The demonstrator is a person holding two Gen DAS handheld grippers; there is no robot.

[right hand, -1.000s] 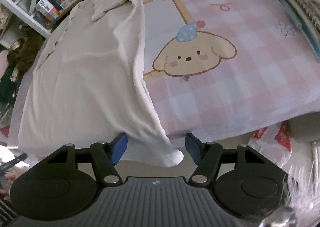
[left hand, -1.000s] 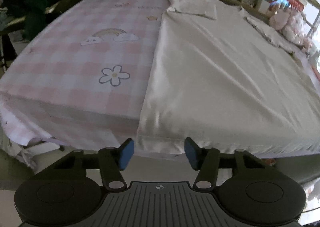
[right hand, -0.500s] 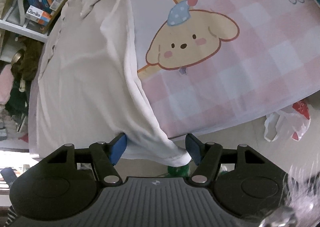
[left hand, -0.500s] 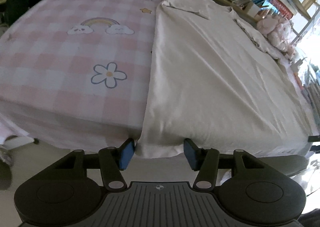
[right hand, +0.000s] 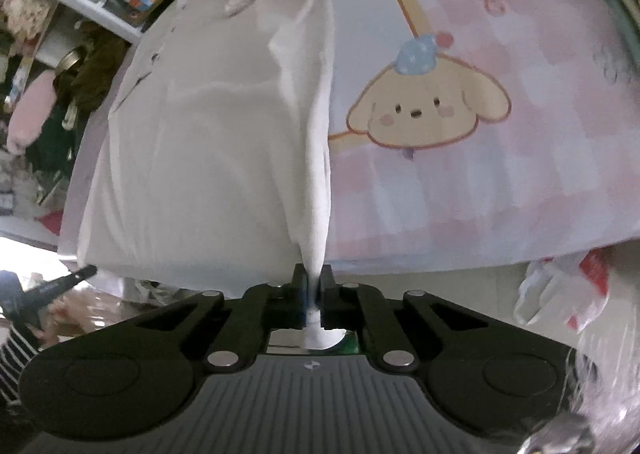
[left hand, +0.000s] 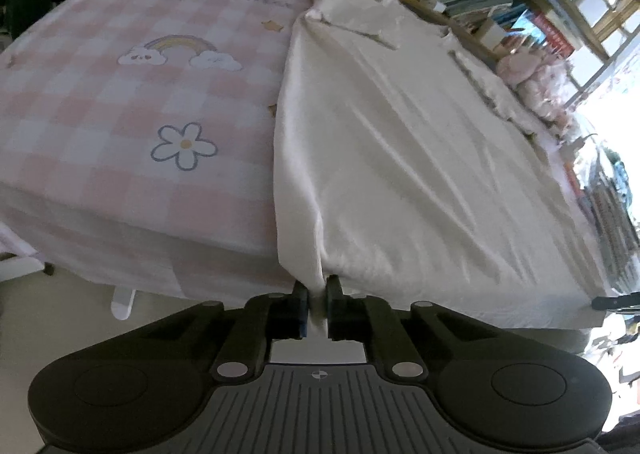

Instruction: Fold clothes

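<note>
Shirt lies flat on the pink checked sheet, collar at 12 o'clock, hem hanging over the near edge at 6. Left gripper and right gripper are each pinched tight on a hem corner. Likely a hem-to-collar fold: lift both evenly, keep the hem taut, carry toward 12 without dragging the sheet.

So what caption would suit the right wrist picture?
Right gripper, jaws shut on the white shirt's hem, above the pink checked bedsheet.

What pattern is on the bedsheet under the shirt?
Pink-and-white check bedsheet with cartoon prints; clearest in left wrist view.
</note>
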